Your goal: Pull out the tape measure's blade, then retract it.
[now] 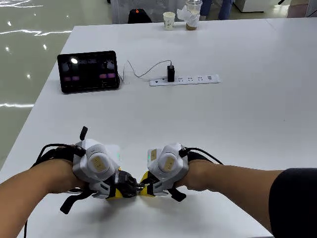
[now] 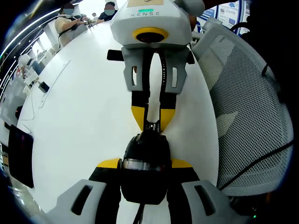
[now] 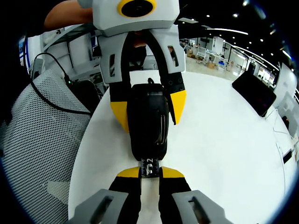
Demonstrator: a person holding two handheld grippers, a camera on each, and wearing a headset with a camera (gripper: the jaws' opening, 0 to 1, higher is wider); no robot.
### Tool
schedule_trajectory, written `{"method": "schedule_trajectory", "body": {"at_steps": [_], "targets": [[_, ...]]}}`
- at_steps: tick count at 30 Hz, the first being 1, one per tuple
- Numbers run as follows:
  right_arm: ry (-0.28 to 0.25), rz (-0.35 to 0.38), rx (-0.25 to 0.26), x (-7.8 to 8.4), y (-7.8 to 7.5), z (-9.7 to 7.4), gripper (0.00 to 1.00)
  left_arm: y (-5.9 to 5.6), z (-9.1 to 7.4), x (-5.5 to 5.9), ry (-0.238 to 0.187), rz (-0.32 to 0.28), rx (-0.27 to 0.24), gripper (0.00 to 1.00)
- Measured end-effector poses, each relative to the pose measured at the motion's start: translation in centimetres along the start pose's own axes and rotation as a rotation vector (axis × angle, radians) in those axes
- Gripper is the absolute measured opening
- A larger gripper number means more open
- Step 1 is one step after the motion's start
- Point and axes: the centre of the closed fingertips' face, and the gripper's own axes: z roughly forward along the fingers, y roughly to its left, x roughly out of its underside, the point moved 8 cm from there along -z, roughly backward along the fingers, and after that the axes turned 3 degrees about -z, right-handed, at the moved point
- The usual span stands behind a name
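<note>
Right gripper view showed right tongs clamped on blade, left tongs opposite clamped on tape measure; straight pull advised.

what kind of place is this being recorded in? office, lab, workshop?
Most likely an open-plan office or lab hall. Signs: a long white table with a power strip and tablet on it, a mesh office chair beside it, and ceiling lights over a wide hall in the right gripper view.
</note>
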Motion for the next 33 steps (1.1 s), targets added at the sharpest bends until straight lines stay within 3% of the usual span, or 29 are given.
{"method": "schedule_trajectory", "body": {"at_steps": [33], "targets": [[0.015, 0.046, 0.004, 2.6, 0.1, -2.3, 0.11, 0.0, -0.1, 0.0, 0.000, -0.008, 0.004, 0.32]]}}
